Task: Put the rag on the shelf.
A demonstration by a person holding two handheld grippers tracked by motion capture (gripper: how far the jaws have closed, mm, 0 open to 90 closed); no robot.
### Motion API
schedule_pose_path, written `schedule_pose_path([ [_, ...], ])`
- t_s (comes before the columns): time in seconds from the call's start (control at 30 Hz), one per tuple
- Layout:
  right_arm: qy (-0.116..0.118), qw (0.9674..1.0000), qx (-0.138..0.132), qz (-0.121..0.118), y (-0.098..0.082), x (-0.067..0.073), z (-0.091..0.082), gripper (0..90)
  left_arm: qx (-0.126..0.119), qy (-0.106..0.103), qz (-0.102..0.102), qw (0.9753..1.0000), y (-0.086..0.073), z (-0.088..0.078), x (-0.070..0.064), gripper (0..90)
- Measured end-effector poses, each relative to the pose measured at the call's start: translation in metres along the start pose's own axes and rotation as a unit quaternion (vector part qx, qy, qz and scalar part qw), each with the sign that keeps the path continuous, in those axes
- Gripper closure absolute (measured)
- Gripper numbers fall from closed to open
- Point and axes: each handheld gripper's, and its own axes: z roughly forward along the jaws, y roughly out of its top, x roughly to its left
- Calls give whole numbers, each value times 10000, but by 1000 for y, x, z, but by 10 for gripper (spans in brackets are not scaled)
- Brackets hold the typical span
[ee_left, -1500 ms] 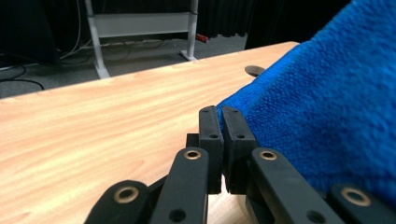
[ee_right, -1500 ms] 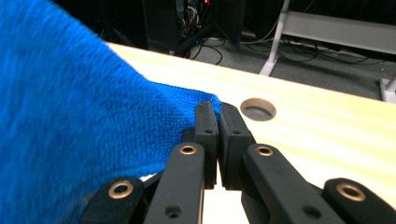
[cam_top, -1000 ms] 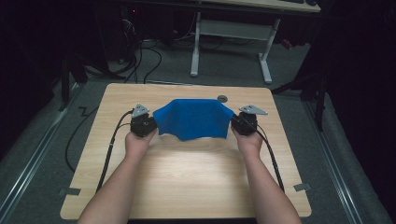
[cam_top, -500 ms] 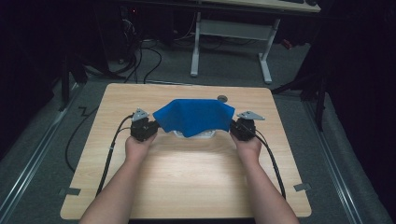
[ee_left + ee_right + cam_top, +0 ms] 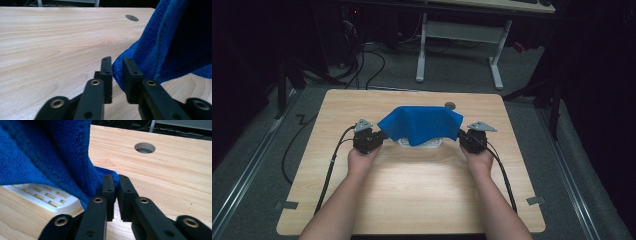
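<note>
1. Cloth (image 5: 419, 125): blue terry, thick pile, hemmed edge. It sags between the two claws and drapes in folds, so I judge it soft, light and limp, with no stiffness of its own. The nap should give the jaws good grip; slip seems unlikely, and nothing about it looks fragile.
2. Left claw (image 5: 117, 72): jaws narrow, pinching a corner of the cloth, which rises up and to the right from the tips.
3. Right claw (image 5: 116, 185): jaws nearly together, clamped on the opposite corner; the cloth rises up and to the left from the tips.
4. Position: the cloth hangs stretched between the claws, lifted above the desk (image 5: 422, 195), its middle draped over a white slotted tray (image 5: 45, 195) lying low and left of the right claw's jaws.
5. Hold points: corners or hem are the best places, I judge; a grip mid-cloth would only bunch it.
6. Count: one cloth, one tray, two claws, one round hole (image 5: 145, 147) in the desk, beyond the right claw.
</note>
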Motion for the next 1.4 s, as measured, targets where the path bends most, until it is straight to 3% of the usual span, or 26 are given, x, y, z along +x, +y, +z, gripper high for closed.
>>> schedule_pose_path([
  [0.1,-44,10000,-11,41,1,0,-1,801,21,48,-59,10000,0,-2,1,698],
  [0.4,-169,9998,-79,52,5,-6,-9,758,-14,266,115,9996,5,-10,-3,637],
  [1.4,-450,9986,-246,87,17,-21,-30,718,-123,754,261,9967,18,-38,8,620],
])
